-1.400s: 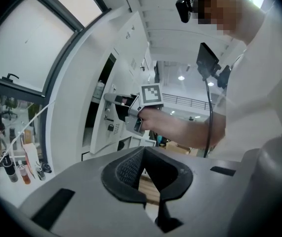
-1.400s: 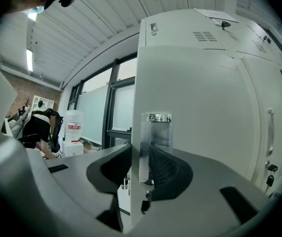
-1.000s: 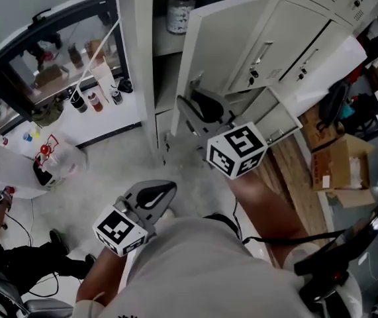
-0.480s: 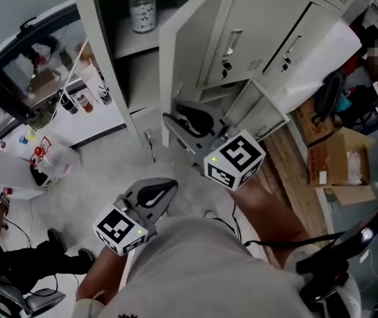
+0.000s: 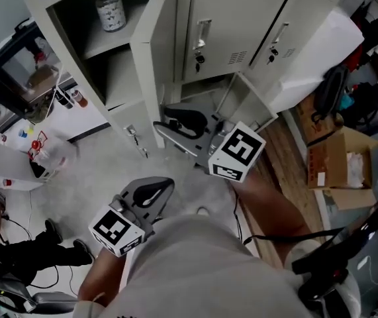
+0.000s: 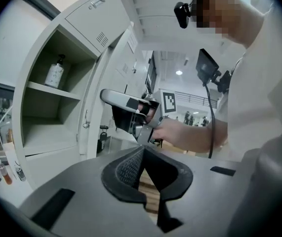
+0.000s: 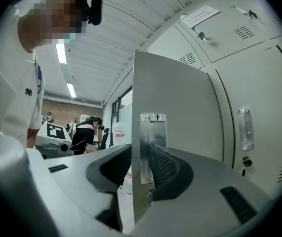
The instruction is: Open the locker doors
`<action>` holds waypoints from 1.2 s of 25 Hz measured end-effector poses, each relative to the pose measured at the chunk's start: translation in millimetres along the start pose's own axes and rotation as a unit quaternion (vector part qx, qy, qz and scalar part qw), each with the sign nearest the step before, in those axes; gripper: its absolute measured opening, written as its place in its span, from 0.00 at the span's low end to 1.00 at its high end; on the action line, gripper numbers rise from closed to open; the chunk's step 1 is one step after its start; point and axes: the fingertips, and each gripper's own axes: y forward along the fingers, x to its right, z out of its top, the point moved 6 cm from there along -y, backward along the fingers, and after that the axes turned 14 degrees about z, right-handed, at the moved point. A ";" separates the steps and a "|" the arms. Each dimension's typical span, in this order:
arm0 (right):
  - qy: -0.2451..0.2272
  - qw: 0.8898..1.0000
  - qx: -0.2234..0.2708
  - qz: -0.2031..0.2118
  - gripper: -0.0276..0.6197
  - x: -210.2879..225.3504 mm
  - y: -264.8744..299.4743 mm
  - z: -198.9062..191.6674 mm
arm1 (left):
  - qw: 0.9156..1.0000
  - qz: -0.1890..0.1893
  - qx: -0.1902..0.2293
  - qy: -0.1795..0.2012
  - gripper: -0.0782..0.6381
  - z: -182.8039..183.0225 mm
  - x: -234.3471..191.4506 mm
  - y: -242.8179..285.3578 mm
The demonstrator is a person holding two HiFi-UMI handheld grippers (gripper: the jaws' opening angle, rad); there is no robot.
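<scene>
My right gripper [image 7: 140,154] is clamped on the thin free edge of the partly swung locker door [image 5: 154,58], left gripper [image 6: 141,152] closed and empty, so pulling off the hinge arc could slip the pads.

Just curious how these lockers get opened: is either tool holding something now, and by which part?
The right gripper holds the open door by its free edge, fingers on either side at the handle plate. The left gripper holds nothing.
</scene>
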 end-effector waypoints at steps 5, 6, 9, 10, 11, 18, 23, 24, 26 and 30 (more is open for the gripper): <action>0.003 0.999 0.006 0.052 0.18 8.2 -31.3 -0.3 | 1.000 0.022 -0.006 -0.004 0.12 2.1 25.1 18.3; 0.003 0.998 0.008 0.061 0.18 10.2 -36.7 -0.5 | 1.000 0.026 -0.006 -0.005 0.12 2.1 29.6 21.9; 0.004 0.996 0.012 0.083 0.19 15.3 -52.3 -1.3 | 0.999 0.036 -0.006 -0.007 0.12 3.7 42.7 31.2; 0.005 0.996 0.014 0.087 0.19 16.9 -57.5 -1.3 | 0.999 0.040 -0.005 -0.006 0.12 4.9 46.7 33.9; 0.006 0.996 0.015 0.090 0.19 18.4 -62.6 -1.3 | 0.999 0.044 -0.003 -0.005 0.12 6.0 50.5 36.2; 0.014 0.996 0.022 0.084 0.20 26.3 -92.5 -3.3 | 0.997 0.072 0.002 -0.005 0.12 6.9 74.1 45.4; 0.018 0.997 0.035 0.063 0.20 29.5 -107.9 -4.2 | 0.996 0.086 0.002 -0.003 0.12 8.1 88.7 45.6; 0.019 0.997 0.037 0.057 0.20 30.1 -111.6 -4.4 | 0.996 0.089 0.003 -0.003 0.12 8.9 91.8 45.6; 0.021 0.998 0.040 0.045 0.20 30.9 -119.1 -4.6 | 0.995 0.096 0.004 -0.003 0.12 10.2 99.0 45.1; 0.034 0.997 0.057 0.032 0.20 33.1 -133.0 -6.5 | 0.994 0.111 0.003 -0.007 0.12 7.1 115.5 43.0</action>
